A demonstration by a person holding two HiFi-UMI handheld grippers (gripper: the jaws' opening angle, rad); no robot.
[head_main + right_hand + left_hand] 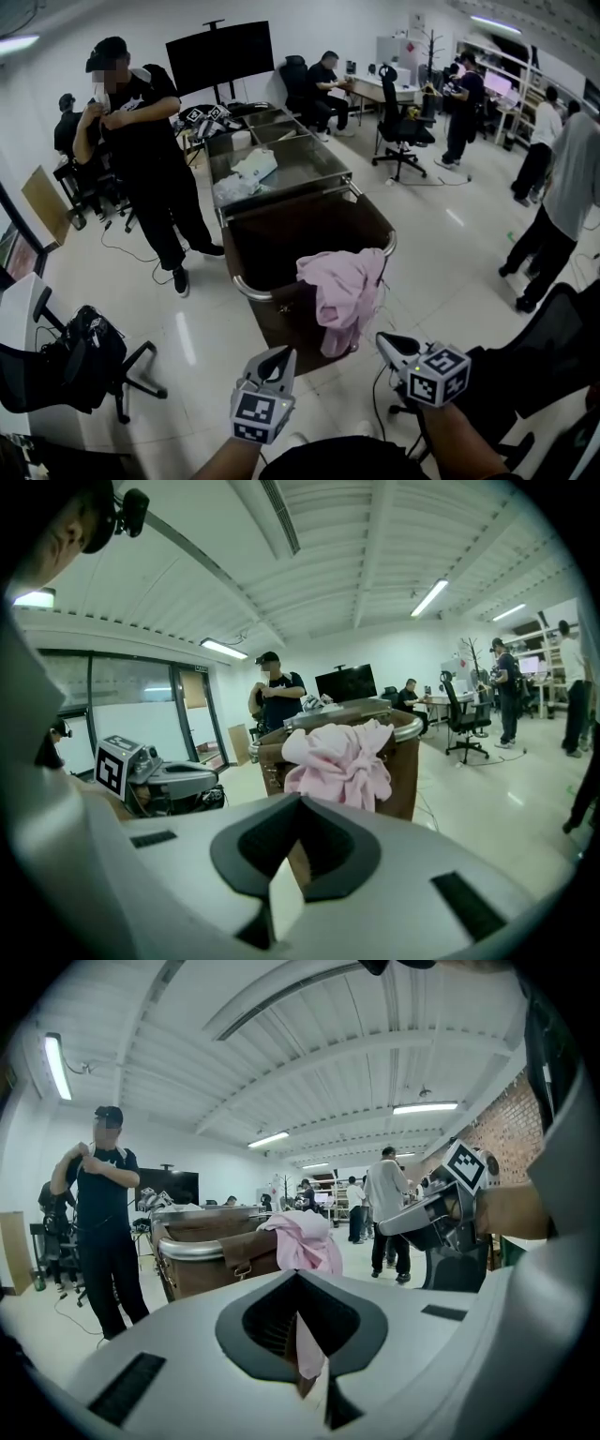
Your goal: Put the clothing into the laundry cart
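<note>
A pink garment [343, 291] hangs over the near right rim of the brown laundry cart [281, 234], part inside and part down the outside wall. Both grippers hover short of the cart, apart from the cloth. My left gripper [281, 355] has its jaws together with nothing between them. My right gripper [383, 340] is shut and empty too. In the left gripper view, the left gripper [298, 1275] points at the pink garment [302, 1241] on the cart [211, 1255]. In the right gripper view, the right gripper [300, 799] faces the pink garment [342, 761] on the cart's corner [408, 780].
A person in black [150, 159] stands left of the cart. A metal table [323, 171] with white items adjoins the cart's far end. A black chair [84, 361] sits at the near left, another [553, 356] at the near right. Several people stand at the right.
</note>
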